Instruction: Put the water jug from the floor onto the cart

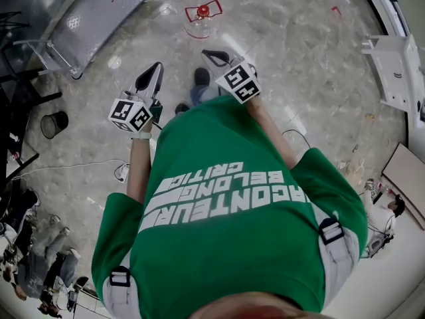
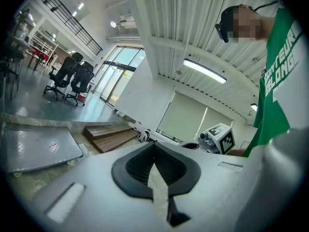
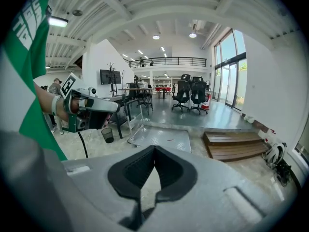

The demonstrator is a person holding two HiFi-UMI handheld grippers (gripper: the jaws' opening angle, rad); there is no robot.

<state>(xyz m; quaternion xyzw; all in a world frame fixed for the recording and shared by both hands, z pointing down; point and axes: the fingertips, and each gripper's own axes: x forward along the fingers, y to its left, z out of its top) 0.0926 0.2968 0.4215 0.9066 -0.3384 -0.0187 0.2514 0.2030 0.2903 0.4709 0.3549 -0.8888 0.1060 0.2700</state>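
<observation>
The water jug (image 1: 201, 17), clear with a red cap and handle, stands on the floor ahead of me. The cart (image 1: 99, 12), a low grey platform, lies to its left; it also shows as the cart (image 2: 34, 149) and the cart (image 3: 161, 138) in the gripper views. My left gripper (image 1: 158, 66) and right gripper (image 1: 206, 54) are held side by side above the floor, both short of the jug and apart from it. The left gripper (image 2: 154, 145) is shut with nothing in it. The right gripper (image 3: 154, 148) is shut and empty too. Neither gripper view shows the jug.
A black waste bin (image 1: 54, 123) stands on the floor at the left. Wooden steps (image 3: 236, 145) lie beyond the cart, with office chairs (image 3: 190, 93) behind. A cable (image 1: 66, 166) runs across the floor. Seated people (image 1: 33, 264) are at the lower left, and white equipment (image 1: 398, 65) is at the right.
</observation>
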